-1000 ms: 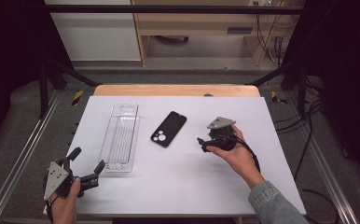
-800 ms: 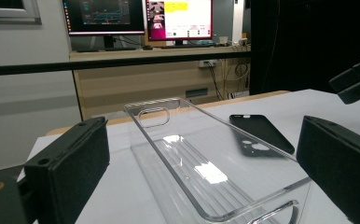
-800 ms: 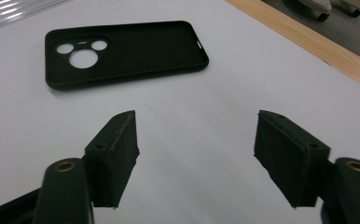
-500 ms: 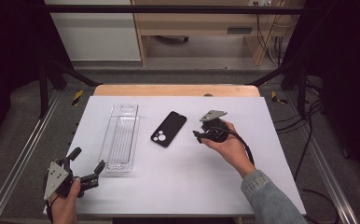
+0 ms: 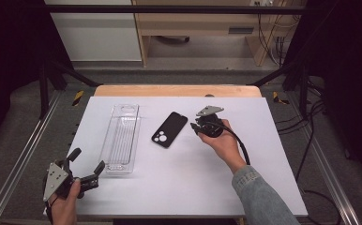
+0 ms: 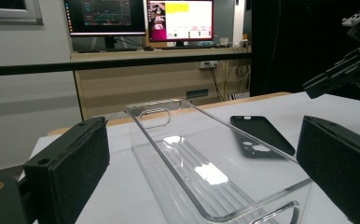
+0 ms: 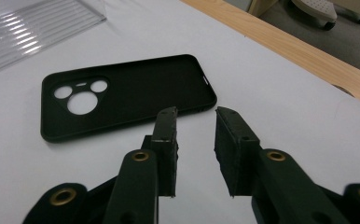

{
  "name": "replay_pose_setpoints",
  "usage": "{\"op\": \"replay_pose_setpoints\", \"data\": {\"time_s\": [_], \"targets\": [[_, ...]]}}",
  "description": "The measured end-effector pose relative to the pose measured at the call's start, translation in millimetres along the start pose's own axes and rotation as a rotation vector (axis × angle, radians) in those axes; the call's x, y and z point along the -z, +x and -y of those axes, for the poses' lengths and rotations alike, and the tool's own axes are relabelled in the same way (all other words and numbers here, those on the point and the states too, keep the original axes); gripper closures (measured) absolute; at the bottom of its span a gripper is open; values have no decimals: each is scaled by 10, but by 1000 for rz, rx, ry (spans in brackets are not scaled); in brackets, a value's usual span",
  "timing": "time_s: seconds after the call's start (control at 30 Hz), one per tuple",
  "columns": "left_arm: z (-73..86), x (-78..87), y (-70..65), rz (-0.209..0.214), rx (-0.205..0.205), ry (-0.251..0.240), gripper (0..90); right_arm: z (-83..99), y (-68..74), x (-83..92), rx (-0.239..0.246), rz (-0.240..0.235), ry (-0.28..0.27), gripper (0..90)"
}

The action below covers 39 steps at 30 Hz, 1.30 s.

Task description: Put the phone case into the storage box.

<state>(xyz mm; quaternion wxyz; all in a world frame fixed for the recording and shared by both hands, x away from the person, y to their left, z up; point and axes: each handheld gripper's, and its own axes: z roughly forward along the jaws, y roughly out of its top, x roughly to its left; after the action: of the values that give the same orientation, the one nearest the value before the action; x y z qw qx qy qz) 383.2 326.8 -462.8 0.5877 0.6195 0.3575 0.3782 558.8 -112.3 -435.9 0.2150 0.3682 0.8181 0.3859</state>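
At the near left corner of the bench [image 5: 273, 140], the left claw [image 5: 86, 165] rests with its jaws wide apart and nothing between them. Just beyond it lies the clear plastic tray [image 5: 121, 137]. To the right, the black phone case [image 5: 169, 129] lies flat. The right claw [image 7: 194, 119] hovers just beside its right edge; its jaws have just been closing, with a narrow gap and nothing inside.
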Motion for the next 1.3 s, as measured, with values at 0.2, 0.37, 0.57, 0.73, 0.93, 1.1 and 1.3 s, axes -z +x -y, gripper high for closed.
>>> {"op": "replay_pose_setpoints", "data": {"time_s": [0.2, 0.37, 0.57, 0.73, 0.93, 1.1, 1.3], "targets": [[-2, 5, 6, -6, -2, -4, 21, -30, -2, -73, -6, 9, -26, 793], [-1, 9, 14, -7, 2, -4, 21, -18, -5, -141, -15, 2, -35, 855], [-1, 9, 14, -5, 4, -4, 20, -14, -9, -232, -47, -10, -55, 900], [-3, 12, 13, -6, 4, -5, 21, -18, 26, -334, -38, -19, -46, 900], [-5, 17, 18, -7, 4, -6, 20, -69, 92, -433, -14, -23, -42, 900], [-7, 21, 17, -6, 5, -8, 20, -108, 133, -547, -15, -27, -42, 900], [-7, 21, 15, -3, 5, -7, 20, -81, 159, -694, -9, -18, -5, 900]]}}
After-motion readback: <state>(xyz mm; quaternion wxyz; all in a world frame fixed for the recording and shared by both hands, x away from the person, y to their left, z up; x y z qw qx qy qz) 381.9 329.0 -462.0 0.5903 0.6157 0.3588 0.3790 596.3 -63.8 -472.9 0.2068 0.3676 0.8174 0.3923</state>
